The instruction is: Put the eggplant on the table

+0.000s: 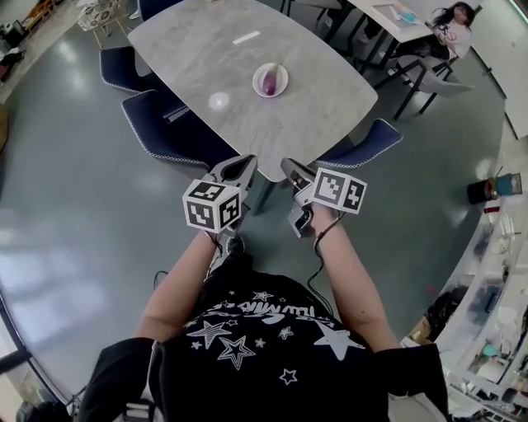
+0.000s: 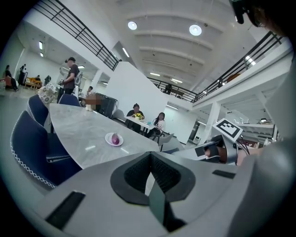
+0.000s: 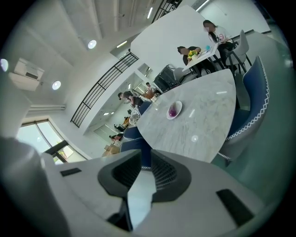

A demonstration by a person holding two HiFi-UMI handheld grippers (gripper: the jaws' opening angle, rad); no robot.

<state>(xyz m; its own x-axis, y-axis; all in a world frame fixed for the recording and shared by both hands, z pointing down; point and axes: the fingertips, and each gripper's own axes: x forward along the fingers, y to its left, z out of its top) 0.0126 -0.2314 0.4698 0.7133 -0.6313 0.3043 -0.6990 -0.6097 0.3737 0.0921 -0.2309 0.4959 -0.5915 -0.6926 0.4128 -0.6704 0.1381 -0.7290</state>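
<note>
A purple eggplant (image 1: pixel 269 81) lies in a white plate (image 1: pixel 282 72) on the grey marble table (image 1: pixel 198 58), toward its near right part. Both grippers hang in the air just off the table's near corner, well short of the plate. My left gripper (image 1: pixel 247 161) and my right gripper (image 1: pixel 287 166) are side by side, each with its jaws together and nothing between them. In the left gripper view the eggplant (image 2: pixel 115 138) sits far ahead of the gripper (image 2: pixel 150 155). The right gripper view shows the eggplant (image 3: pixel 173 111) far beyond the gripper (image 3: pixel 141 156).
Blue chairs (image 1: pixel 165 128) stand along the table's left side, and another chair (image 1: pixel 369 147) is at its near right. A white strip (image 1: pixel 246 37) lies on the far part of the table. A seated person (image 1: pixel 450 21) is at another table at the back right.
</note>
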